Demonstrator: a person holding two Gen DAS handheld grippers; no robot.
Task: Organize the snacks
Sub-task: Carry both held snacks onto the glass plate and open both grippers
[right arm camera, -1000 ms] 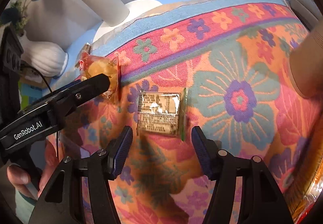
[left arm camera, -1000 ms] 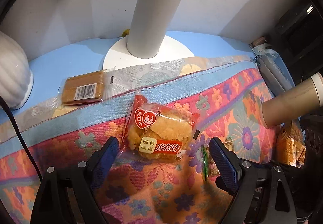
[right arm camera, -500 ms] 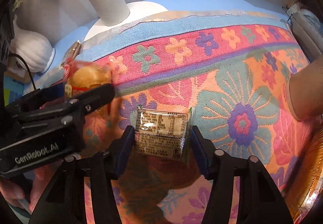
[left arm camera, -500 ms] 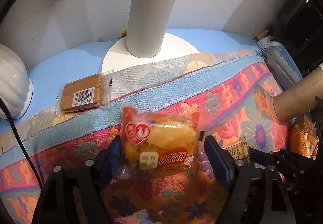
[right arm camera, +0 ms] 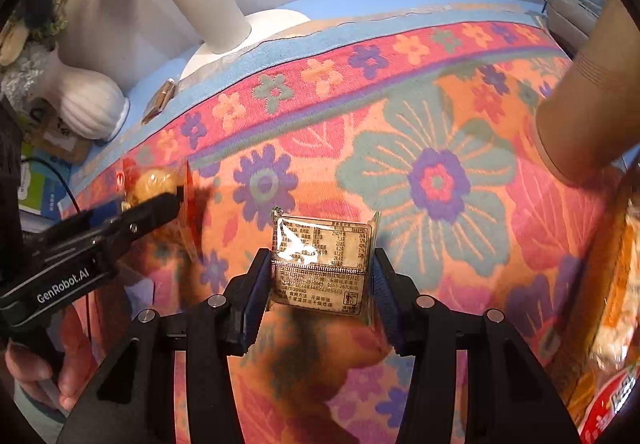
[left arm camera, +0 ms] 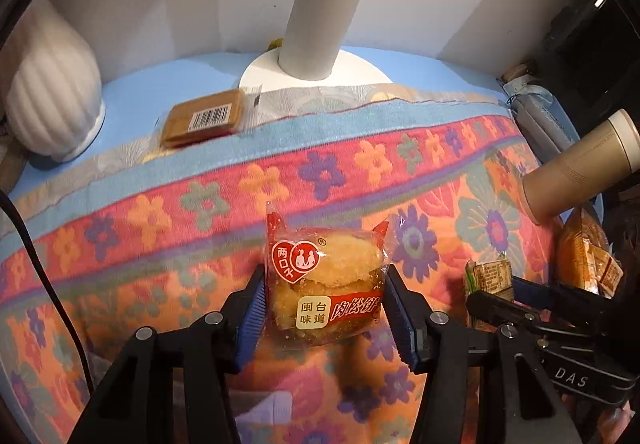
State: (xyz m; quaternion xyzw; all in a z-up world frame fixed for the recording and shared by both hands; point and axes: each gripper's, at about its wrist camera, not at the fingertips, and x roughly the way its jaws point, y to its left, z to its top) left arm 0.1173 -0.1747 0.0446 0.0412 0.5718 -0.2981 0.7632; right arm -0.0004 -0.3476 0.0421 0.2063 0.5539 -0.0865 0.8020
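Observation:
A clear packet with a round golden pastry (left arm camera: 324, 276) and a red heart label sits between the blue pads of my left gripper (left arm camera: 326, 310). The jaws are closing and the pads press on its sides, holding it just above the floral cloth (left arm camera: 160, 224). My right gripper (right arm camera: 322, 280) is also closing, its pads pressed on a square brownish packet (right arm camera: 320, 244) with a printed label, raised over its own shadow. Each gripper shows in the other's view: the left gripper (right arm camera: 160, 199) at the left, the right gripper (left arm camera: 494, 290) at the lower right.
A brown bar packet with a barcode (left arm camera: 204, 117) lies at the cloth's far edge. Behind it stand a white lamp post (left arm camera: 320, 23) and a ribbed white vase (left arm camera: 52, 99). At the right are a tan cylinder (left arm camera: 580, 171) and an orange snack bag (left arm camera: 584, 256).
Both grippers came down around their packets, closed onto them and drew back toward the near side with the packets raised off the cloth.

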